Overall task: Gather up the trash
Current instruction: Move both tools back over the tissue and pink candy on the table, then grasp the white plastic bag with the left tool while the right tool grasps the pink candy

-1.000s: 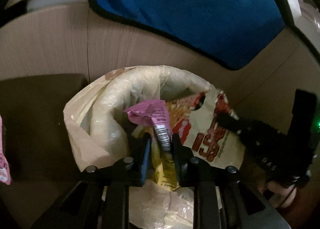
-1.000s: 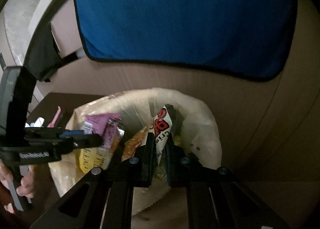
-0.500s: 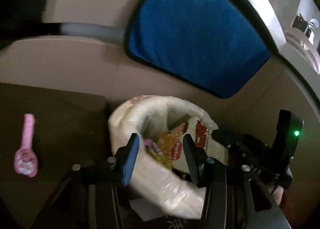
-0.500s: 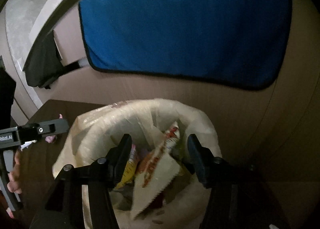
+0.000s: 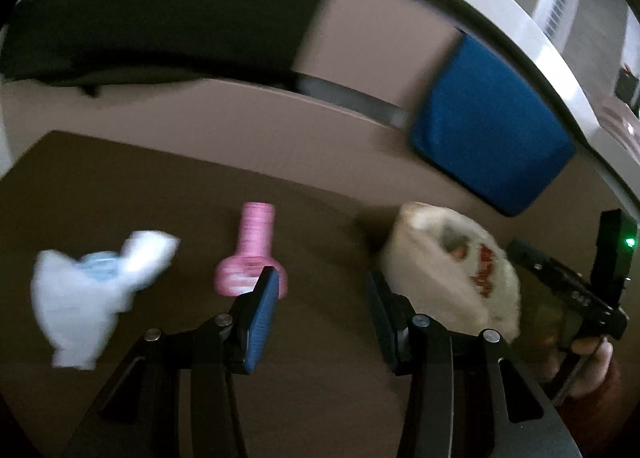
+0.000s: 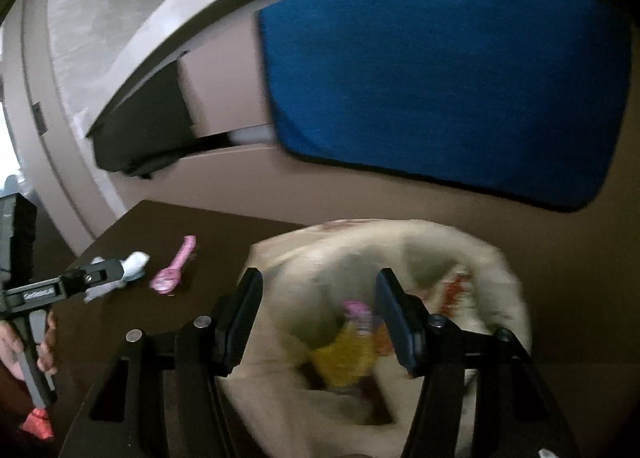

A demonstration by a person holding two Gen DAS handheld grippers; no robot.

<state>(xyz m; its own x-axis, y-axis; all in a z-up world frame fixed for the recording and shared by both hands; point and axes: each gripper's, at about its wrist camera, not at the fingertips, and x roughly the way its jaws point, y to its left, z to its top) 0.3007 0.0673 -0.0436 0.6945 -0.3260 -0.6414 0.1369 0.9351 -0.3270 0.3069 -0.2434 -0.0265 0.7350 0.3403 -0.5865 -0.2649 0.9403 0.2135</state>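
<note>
A cream plastic trash bag (image 6: pixel 404 258) stands open on the dark brown table (image 5: pixel 120 186), with yellow, purple and red wrappers (image 6: pixel 348 354) inside. It also shows in the left wrist view (image 5: pixel 444 278), right of my left gripper. My left gripper (image 5: pixel 320 290) is open and empty above the table. A pink wrapper (image 5: pixel 252 254) lies just beyond its left finger; a crumpled white tissue (image 5: pixel 88 290) lies further left. My right gripper (image 6: pixel 318 294) is open and empty above the bag's mouth. The pink wrapper (image 6: pixel 174 270) and tissue (image 6: pixel 128 266) lie to its left.
A blue cushion (image 6: pixel 448 82) leans against the beige sofa back (image 5: pixel 200 114) behind the table. A black item (image 6: pixel 144 138) lies on the sofa at the left. The other hand-held gripper (image 6: pixel 60 286) shows at the left edge of the right wrist view.
Both grippers opened and let their wrappers drop into the bag. My left gripper then swung left, away from the bag, to face the pink wrapper and tissue. My right gripper pulled back slightly.
</note>
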